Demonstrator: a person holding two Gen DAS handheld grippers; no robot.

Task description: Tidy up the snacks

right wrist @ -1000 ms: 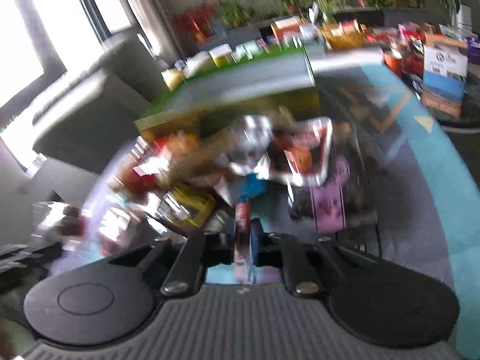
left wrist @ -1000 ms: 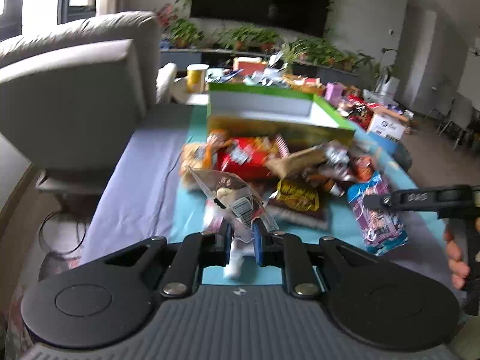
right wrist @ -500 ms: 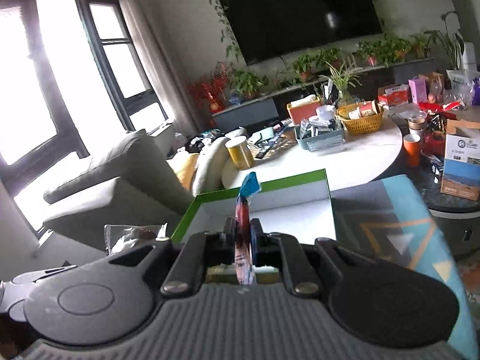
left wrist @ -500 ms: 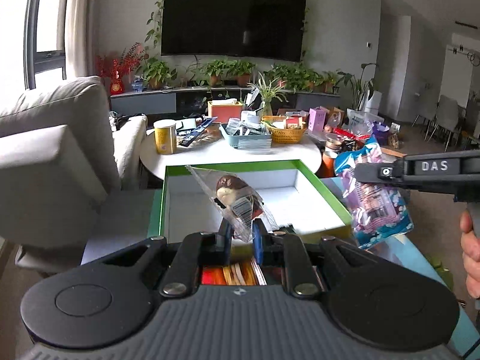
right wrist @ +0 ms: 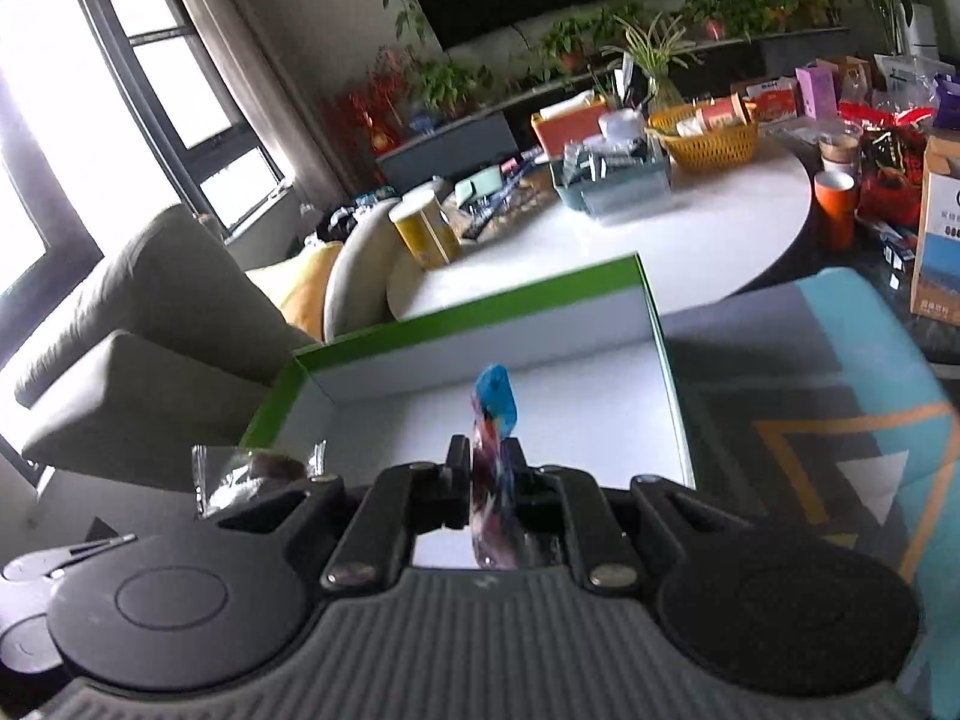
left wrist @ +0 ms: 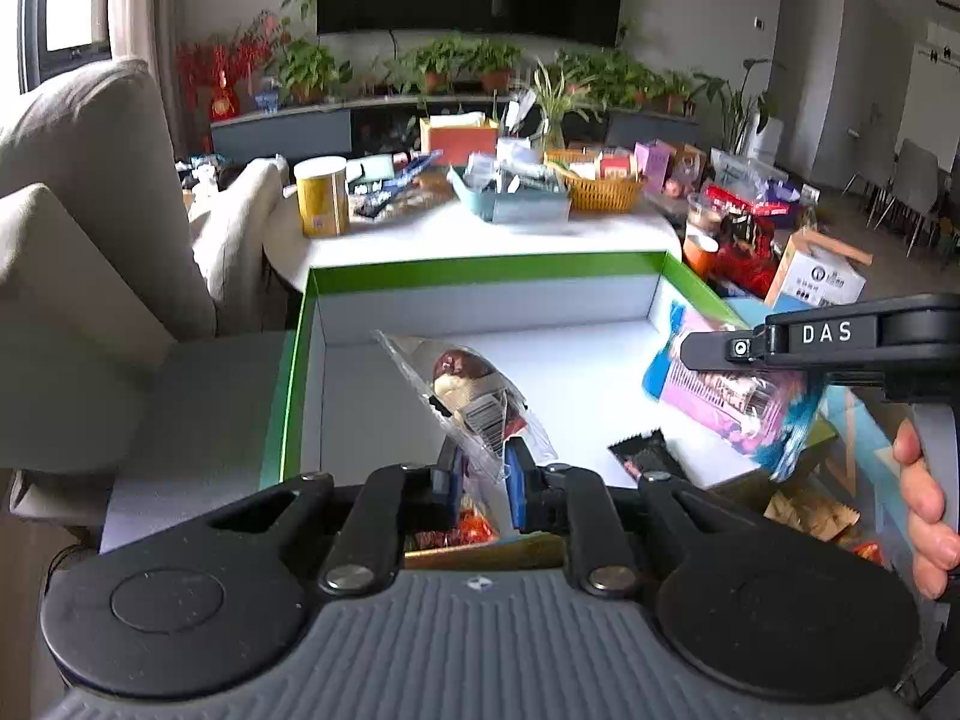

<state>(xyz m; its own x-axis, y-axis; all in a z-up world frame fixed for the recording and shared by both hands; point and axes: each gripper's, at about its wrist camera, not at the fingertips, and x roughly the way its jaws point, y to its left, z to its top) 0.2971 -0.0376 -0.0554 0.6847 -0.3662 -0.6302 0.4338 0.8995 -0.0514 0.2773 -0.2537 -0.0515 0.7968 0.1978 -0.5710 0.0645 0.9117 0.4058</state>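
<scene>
Both grippers have come forward from the heap of snacks on the blue mat and now hang over the green-edged box (left wrist: 480, 273), each with the packet it carried a second ago. The left gripper (left wrist: 483, 468) is clenched on the lower end of a clear wrapper (left wrist: 474, 402) with a brown and cream treat and a barcode label inside; the wrapper stands up tilted from between the blue-padded fingers, above the near part of the box's white floor. The right gripper (right wrist: 486, 474) is clamped on a pink and blue packet (right wrist: 493, 420), seen edge-on in its own view, with the blue end sticking up. In the left view that packet (left wrist: 729, 402) hangs below the right gripper's black finger marked DAS, over the right wall of the box, and fingers of the person's hand (left wrist: 927, 504) curl round the handle at the frame edge. One small dark packet (left wrist: 645, 456) already lies on the box floor near the front right corner. Beyond the box stands a round white table (left wrist: 600, 234) with a yellow can (left wrist: 324, 195), an orange basket (left wrist: 603, 189) and other clutter; a grey sofa (left wrist: 72, 210) sits to the left.
</scene>
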